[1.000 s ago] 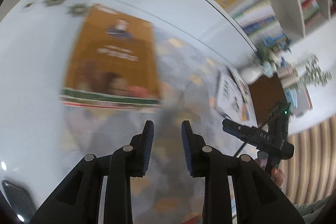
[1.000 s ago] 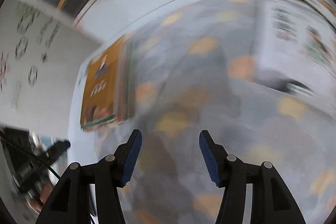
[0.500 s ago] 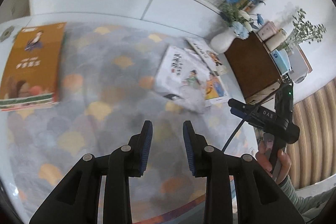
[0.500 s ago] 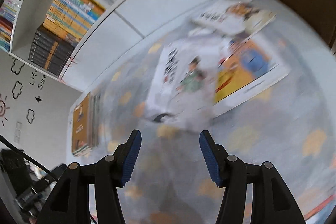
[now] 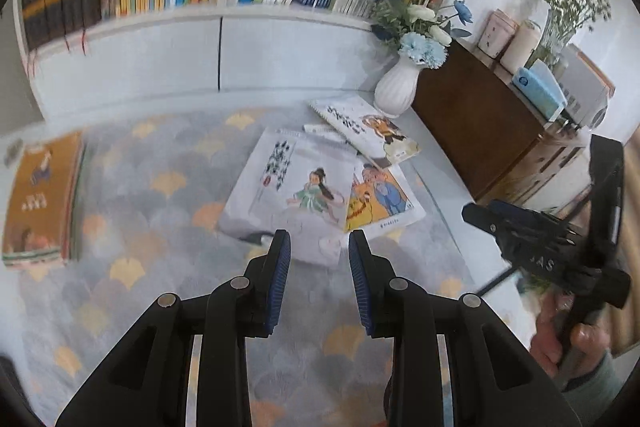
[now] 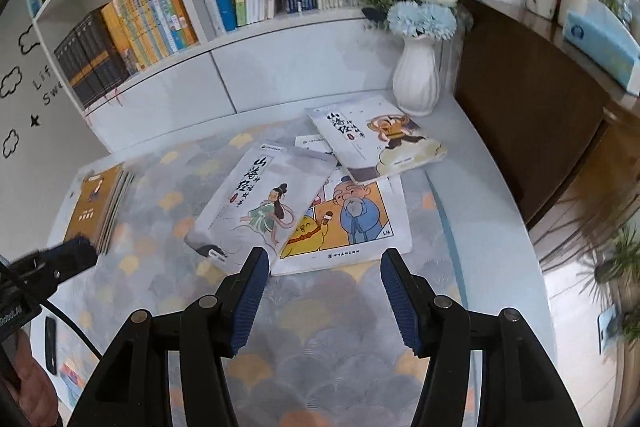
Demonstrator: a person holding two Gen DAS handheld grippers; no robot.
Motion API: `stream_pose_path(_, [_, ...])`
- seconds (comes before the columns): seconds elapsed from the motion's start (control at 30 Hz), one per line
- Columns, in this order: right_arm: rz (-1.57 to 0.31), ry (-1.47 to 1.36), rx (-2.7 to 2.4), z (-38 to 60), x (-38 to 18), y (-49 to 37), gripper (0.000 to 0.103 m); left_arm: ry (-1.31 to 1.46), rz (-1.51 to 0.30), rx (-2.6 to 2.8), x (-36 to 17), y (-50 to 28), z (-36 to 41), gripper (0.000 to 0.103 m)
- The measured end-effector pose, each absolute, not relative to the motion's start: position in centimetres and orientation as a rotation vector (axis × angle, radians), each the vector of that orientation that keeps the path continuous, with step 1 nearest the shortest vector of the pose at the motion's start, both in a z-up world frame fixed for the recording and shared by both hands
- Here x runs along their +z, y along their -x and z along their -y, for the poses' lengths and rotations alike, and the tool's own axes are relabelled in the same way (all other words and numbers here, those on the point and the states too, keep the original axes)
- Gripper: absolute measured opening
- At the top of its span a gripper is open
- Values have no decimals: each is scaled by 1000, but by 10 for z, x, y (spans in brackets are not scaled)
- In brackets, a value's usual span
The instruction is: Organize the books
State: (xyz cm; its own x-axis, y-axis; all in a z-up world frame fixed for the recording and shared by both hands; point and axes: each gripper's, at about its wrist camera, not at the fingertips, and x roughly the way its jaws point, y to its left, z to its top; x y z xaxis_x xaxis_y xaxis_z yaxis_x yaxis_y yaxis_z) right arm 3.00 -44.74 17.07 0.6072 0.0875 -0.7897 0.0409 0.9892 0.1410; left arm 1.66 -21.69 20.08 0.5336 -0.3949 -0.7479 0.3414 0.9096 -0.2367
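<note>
We hold both grippers above the patterned mat (image 6: 328,311), each with jaws spread and nothing between them: the left gripper (image 5: 319,251) only narrowly parted, the right gripper (image 6: 322,269) wider. The loose books lie in an overlapping heap just ahead of us. From the right wrist view, the white book with the green-robed figure (image 6: 260,203) sits at about eleven o'clock from the fingertips, resting partly on the orange-and-blue picture book (image 6: 348,223) at twelve, with a third book (image 6: 376,139) farther off toward one o'clock by the white vase (image 6: 416,83). An orange-covered stack (image 6: 98,205) lies well apart at ten o'clock. These look like thin, glossy paperbacks, so we judge them light, bendy and slippery. We would best take the top white book first, by its near free edge where it overhangs the mat, pinching close to the spine so it does not droop or slide out.
</note>
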Motion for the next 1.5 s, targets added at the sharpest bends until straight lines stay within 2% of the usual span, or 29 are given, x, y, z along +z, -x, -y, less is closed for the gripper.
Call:
stream_pose_path(0.17, [-899, -112, 41, 449, 173, -31, 61, 93, -900, -411, 203, -27, 224, 33])
stream_pose_path(0.27, [-888, -138, 60, 453, 171, -37, 64, 129, -926, -428, 199, -37, 226, 43])
stream_pose_path(0.63, [-950, -157, 78, 452, 143, -72, 64, 189, -1012, -364, 161, -81, 219, 44])
stream_pose_path(1.13, [-1106, -231, 87, 440, 68, -127, 64, 182, -1153, -263, 59, -165, 208, 44])
stream_pose_path(1.17, [-1105, -239, 95, 438, 64, -130, 63, 179, -1150, -262, 55, -169, 208, 44])
stream_pose_path(1.23, [-1112, -239, 110, 433, 57, -137, 54, 178, -1152, -259, 47, -175, 208, 44])
stream_pose_path(1.3, [-1133, -225, 119, 426, 47, -147, 50, 175, -1165, -259, 39, -181, 210, 44])
stream_pose_path(1.5, [-1145, -198, 109, 413, 29, -165, 49, 174, -1182, -306, 28, -186, 216, 44])
